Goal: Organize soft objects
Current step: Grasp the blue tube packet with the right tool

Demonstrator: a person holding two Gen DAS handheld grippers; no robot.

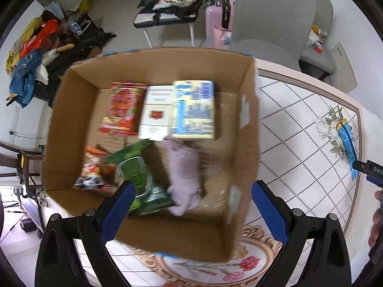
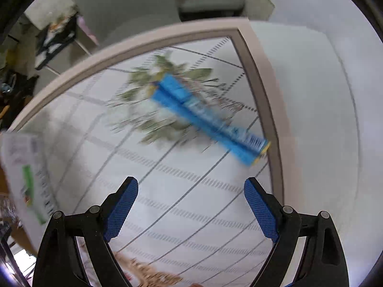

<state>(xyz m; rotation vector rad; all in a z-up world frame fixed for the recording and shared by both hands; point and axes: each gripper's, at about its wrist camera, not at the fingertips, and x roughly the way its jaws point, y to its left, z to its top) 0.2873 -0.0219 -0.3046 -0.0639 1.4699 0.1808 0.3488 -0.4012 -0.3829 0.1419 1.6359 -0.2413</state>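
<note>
An open cardboard box (image 1: 246, 124) stands on the table. Inside lie a lilac soft cloth (image 1: 183, 174), a green packet (image 1: 141, 181), a red packet (image 1: 124, 107), a white box (image 1: 156, 112), a yellow-blue pack (image 1: 194, 110) and a small orange packet (image 1: 95, 169). My left gripper (image 1: 191, 189) is open and empty above the box's near side. A long blue packet (image 2: 205, 117) lies on the table near its far right edge; it also shows in the left wrist view (image 1: 347, 146). My right gripper (image 2: 190, 191) is open and empty, short of the blue packet.
The table (image 2: 167, 215) has a white grid cloth with flower prints and a beige rim (image 2: 261, 91). A grey chair (image 1: 273, 21) stands behind the table. A pink suitcase (image 1: 215, 24), a stool and piles of clothes (image 1: 28, 67) lie on the floor beyond.
</note>
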